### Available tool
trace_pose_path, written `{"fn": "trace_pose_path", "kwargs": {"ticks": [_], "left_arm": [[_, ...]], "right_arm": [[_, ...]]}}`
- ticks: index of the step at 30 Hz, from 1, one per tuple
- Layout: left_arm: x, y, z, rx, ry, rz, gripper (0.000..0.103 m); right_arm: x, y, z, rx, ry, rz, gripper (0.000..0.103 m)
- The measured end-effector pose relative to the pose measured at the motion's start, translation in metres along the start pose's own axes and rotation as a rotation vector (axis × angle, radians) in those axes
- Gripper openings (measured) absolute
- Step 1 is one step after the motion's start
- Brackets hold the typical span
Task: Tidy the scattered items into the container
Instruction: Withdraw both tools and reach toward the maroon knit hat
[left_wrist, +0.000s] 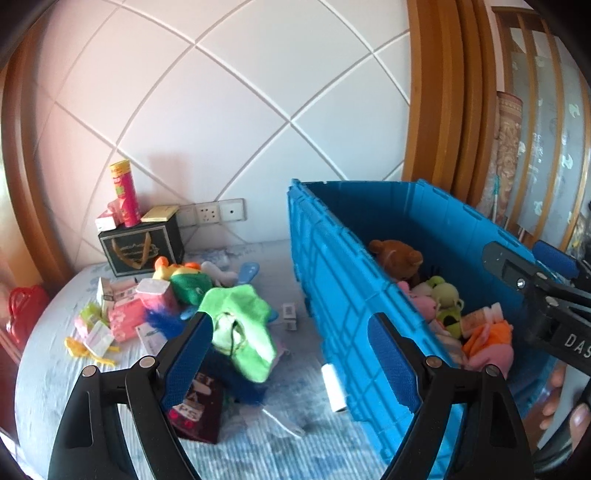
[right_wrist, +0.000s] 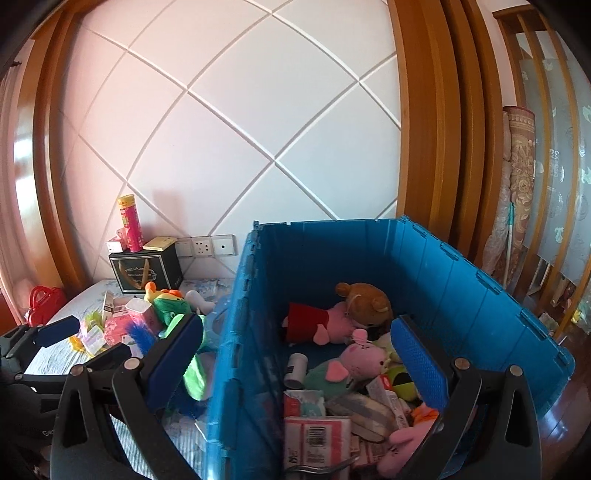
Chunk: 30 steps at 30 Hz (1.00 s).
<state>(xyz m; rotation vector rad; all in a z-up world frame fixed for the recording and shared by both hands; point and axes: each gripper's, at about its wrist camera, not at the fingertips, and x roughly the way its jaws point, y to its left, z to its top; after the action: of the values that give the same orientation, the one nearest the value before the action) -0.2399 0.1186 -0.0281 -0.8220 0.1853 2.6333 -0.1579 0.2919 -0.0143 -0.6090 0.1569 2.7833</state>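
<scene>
The left gripper (left_wrist: 291, 354) is held with jaws spread and empty. The green plush toy (left_wrist: 240, 325) lies on the bed just ahead, left of the blue crate (left_wrist: 332, 280). The right gripper (right_wrist: 295, 358), also spread and empty, is positioned over the crate, farther off.

Left gripper (left_wrist: 291, 354): matte black plastic linkage arms, round silver screw heads at the pivots, two flat fingers faced with dimpled royal-blue rubber pads (left_wrist: 186, 365). Right gripper (right_wrist: 297, 365): same build, same blue pads (right_wrist: 419, 363). In the left wrist view its black body carries white letters "DAS", cut off at the edge.
</scene>
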Motion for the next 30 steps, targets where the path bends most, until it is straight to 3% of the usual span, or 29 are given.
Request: {"fn": "trace_pose_path", "kwargs": {"ticks": [7,15,21,30], "left_arm": [[0.004,0.100,-0.026,-0.027,0.055,0.047,0.087],[0.024,0.194,-0.074,-0.052,0.152,0.101,0.087],[0.047,0.230,-0.100,-0.101,0.226,0.150,0.087],[0.113,0.233,-0.124,-0.132,0.367,0.163,0.087]], "right_arm": [[0.008,0.098,-0.007,-0.037,0.002,0.059,0.103],[0.062,0.184,-0.053,-0.041,0.161,0.138,0.103],[0.098,0.206,-0.082,-0.062,0.281,0.160,0.103],[0.153,0.193,-0.115,-0.074,0.427,0.164,0.103]]}}
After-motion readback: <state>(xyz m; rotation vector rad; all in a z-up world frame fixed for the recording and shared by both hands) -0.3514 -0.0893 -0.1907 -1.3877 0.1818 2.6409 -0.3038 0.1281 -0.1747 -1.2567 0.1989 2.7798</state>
